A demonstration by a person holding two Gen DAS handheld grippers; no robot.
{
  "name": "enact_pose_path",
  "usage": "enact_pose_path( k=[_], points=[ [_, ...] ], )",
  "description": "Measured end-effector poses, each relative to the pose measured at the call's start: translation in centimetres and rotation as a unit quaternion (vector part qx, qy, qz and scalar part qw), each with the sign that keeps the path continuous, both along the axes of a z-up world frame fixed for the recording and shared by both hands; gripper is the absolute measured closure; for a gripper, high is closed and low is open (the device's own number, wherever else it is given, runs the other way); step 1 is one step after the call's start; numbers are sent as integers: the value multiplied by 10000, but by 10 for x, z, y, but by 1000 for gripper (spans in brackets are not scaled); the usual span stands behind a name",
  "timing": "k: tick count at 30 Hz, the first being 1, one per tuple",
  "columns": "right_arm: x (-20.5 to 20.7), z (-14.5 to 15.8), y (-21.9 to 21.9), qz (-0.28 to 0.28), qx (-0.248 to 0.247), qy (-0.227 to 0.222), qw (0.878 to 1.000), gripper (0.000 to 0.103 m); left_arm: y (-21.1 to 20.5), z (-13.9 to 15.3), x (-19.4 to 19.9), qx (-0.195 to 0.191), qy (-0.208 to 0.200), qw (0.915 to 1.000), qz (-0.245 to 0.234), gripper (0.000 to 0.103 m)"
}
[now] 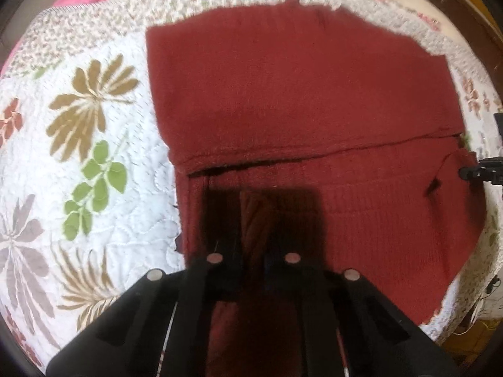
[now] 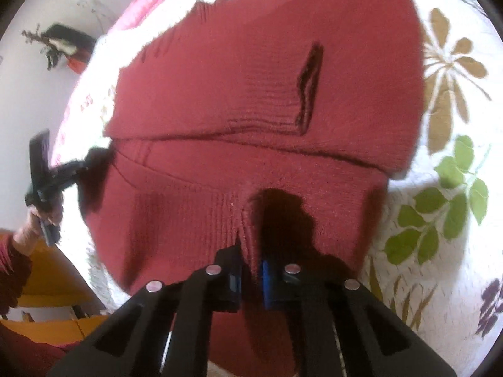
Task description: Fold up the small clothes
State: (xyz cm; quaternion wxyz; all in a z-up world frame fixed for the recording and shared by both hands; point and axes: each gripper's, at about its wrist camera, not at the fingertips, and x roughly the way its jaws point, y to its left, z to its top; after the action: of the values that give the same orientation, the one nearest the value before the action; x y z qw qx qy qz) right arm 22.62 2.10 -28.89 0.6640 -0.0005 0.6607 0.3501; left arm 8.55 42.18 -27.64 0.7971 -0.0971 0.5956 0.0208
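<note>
both grippers [image 1: 253, 238] [image 2: 250, 270] pinch sweater [image 1: 298, 94] near edge.

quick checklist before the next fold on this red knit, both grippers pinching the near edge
1. Right gripper has fabric: ok, a ridge of the red sweater sits between its jaws.
2. Left gripper has fabric: ok, cloth shows between its jaws, though dark and shadowed.
3. Both grips on the same edge: cannot tell, the other gripper shows only at the frame side.
4. Earlier fold lying flat: ok, the upper layer's edge crosses the garment cleanly.
5. Room on the floral quilt: ok, bare beside the sweater.
</note>
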Motion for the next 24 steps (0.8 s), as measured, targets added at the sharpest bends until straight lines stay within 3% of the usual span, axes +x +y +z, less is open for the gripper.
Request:
enact_pose_path(
  k=[5, 10, 14, 24],
  points=[
    [-8, 37, -14, -297, 461, -184, 9983, 95, -2, 35, -15, -64, -467, 9988, 92, 97],
    [-2, 73, -29, -589, 746, -477, 9943, 95, 20, 67, -12, -146, -935, 9938, 584, 97],
    [22, 97, -37, -852, 1041, -666, 9887, 95, 33, 87, 14, -224, -1247, 9893, 722, 97],
    [116, 119, -10, -1060, 1067, -1132, 9821, 95, 58, 107, 110, -21, -1686, 9805, 1014, 97]
  ],
)
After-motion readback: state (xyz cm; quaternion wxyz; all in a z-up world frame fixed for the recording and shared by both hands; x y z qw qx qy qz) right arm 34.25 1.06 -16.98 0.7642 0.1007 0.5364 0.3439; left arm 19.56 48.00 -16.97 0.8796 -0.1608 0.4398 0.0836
